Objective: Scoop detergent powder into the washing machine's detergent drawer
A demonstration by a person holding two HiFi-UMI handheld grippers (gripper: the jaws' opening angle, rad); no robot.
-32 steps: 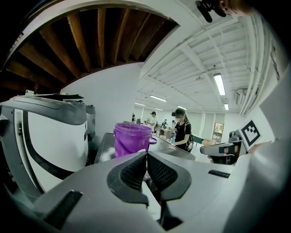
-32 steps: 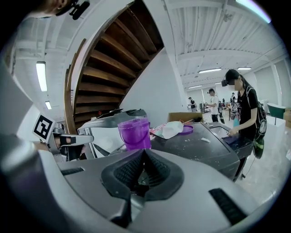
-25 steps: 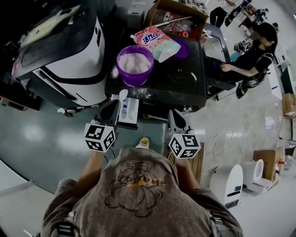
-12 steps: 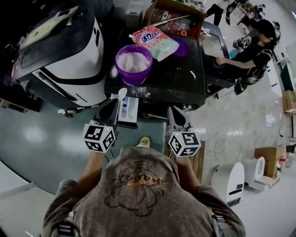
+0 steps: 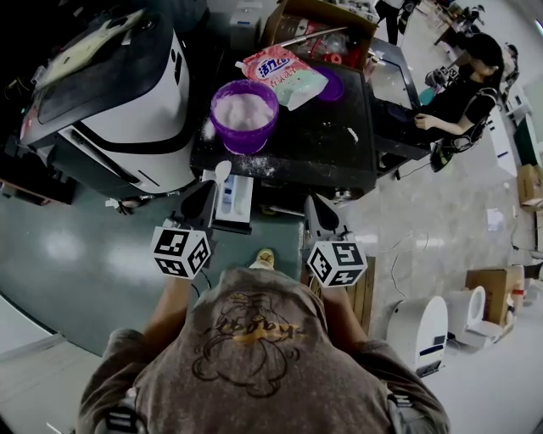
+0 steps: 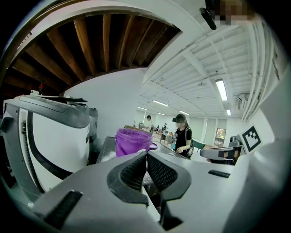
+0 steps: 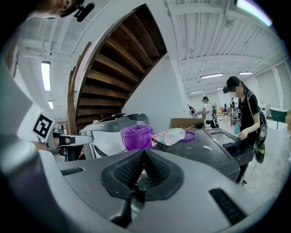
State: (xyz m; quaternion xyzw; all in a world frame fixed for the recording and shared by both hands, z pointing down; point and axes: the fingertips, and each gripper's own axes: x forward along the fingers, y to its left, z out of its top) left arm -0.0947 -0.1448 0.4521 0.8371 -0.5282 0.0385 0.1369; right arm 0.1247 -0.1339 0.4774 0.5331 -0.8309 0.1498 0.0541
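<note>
The white detergent drawer stands pulled out below the black table, beside the white and black washing machine. A white scoop lies at the drawer's far end, just ahead of my left gripper. A purple bucket full of white powder stands on the table, with the detergent bag behind it. The left gripper is shut with its pads touching, facing the bucket. My right gripper hangs shut and empty to the right of the drawer, its pads together.
Spilled powder dusts the table near the bucket. A purple lid and a cardboard box sit at the back. A person works at a desk on the right. A white appliance stands on the floor.
Both grippers have stayed almost still. The view has shifted slightly, and the person at the desk has moved an arm.
</note>
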